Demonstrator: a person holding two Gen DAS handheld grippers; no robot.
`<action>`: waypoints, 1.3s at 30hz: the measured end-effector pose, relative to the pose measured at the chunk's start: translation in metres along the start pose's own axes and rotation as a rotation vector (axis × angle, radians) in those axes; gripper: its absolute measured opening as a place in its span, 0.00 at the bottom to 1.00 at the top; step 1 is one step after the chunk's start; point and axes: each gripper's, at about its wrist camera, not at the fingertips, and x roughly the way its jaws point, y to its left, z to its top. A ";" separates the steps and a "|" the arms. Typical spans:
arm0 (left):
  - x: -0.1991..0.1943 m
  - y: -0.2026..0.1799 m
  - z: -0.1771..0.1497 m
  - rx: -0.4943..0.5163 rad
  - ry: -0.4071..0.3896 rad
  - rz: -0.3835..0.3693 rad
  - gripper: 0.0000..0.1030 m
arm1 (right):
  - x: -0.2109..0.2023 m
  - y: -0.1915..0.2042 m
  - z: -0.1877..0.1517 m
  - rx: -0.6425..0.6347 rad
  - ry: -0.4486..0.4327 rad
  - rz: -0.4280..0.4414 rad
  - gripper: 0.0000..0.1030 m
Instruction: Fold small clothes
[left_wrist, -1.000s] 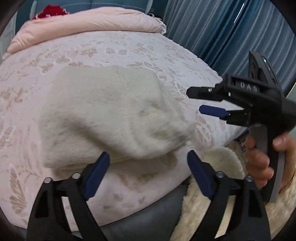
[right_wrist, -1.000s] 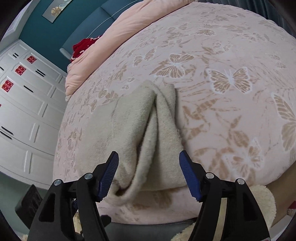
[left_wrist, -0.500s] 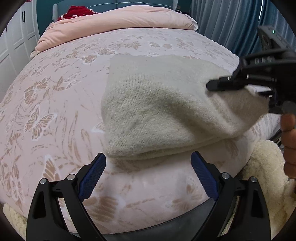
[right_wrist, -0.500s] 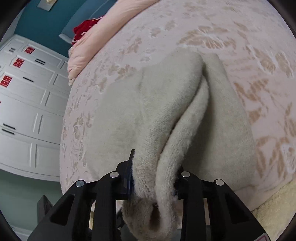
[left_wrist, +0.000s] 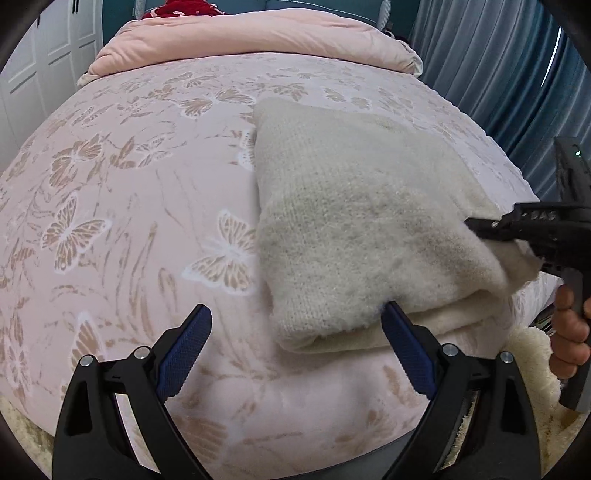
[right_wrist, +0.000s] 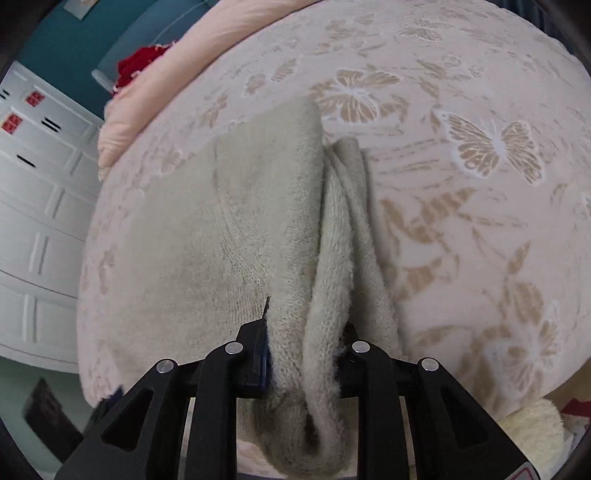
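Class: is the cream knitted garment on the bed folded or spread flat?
Folded: the garment shows stacked layers at its near edge, bunched in the right claw.

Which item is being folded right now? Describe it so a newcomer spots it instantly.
Start at the pink butterfly-print bedspread. Near its front edge lies a cream fuzzy knit garment, folded in layers, one end pinched in the right tongs. It is the only plain, unpatterned fabric there; the left tongs are open at its near corner.

On the side of my right gripper (left_wrist: 480, 223), seen from my left wrist, raised letters read roughly "DAS", though the first letter is blurred; the red tags on the white cupboard doors (right_wrist: 35, 98) are illegible.
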 end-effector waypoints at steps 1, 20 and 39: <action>0.002 -0.001 0.001 0.001 0.006 -0.005 0.88 | -0.007 0.002 0.003 0.013 -0.014 0.042 0.20; 0.025 0.017 0.013 0.030 0.073 -0.017 0.43 | 0.009 -0.010 -0.011 -0.088 0.046 -0.103 0.26; -0.049 0.062 -0.005 -0.115 0.109 0.066 0.89 | 0.019 0.156 -0.042 -0.436 0.010 0.065 0.35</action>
